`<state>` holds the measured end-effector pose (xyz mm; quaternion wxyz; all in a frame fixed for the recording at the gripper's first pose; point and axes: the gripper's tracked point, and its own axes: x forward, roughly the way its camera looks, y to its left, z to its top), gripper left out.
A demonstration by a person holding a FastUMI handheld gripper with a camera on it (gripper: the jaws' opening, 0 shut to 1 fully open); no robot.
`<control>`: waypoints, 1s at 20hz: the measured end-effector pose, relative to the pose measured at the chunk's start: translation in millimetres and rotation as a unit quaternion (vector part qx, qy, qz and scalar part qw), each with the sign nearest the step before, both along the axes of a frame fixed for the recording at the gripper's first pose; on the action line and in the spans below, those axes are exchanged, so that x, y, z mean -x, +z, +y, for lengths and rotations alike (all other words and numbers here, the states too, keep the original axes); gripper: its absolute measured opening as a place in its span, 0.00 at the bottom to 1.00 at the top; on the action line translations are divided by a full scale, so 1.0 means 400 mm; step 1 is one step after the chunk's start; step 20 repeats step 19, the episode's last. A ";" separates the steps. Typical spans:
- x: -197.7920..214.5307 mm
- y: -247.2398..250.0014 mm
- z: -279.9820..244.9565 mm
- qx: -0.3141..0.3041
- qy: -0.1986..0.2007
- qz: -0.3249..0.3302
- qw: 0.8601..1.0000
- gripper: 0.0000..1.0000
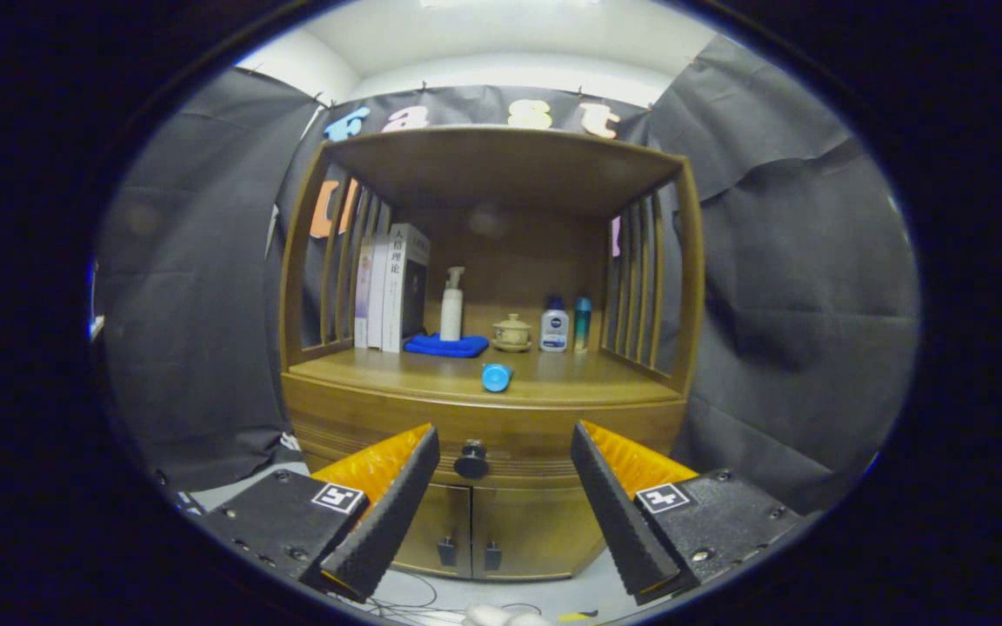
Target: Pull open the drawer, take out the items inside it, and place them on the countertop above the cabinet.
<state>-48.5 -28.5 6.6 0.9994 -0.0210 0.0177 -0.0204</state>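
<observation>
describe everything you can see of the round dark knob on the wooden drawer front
The round dark knob sits mid-width on the brown wooden drawer front, which looks shut, flush with the cabinet. It looks like a smooth, matte disc on a short stem, facing outward. It lies beyond and between the open gripper's fingers; nothing touches it. Above it is the countertop, below it two cabinet doors.
</observation>
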 end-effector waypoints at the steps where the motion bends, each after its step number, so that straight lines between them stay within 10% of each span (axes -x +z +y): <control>1: 0.017 -0.007 -0.011 -0.015 -0.003 0.004 1.000 0.99; 20: 0.094 0.020 -0.066 -0.040 0.002 0.001 0.999 0.99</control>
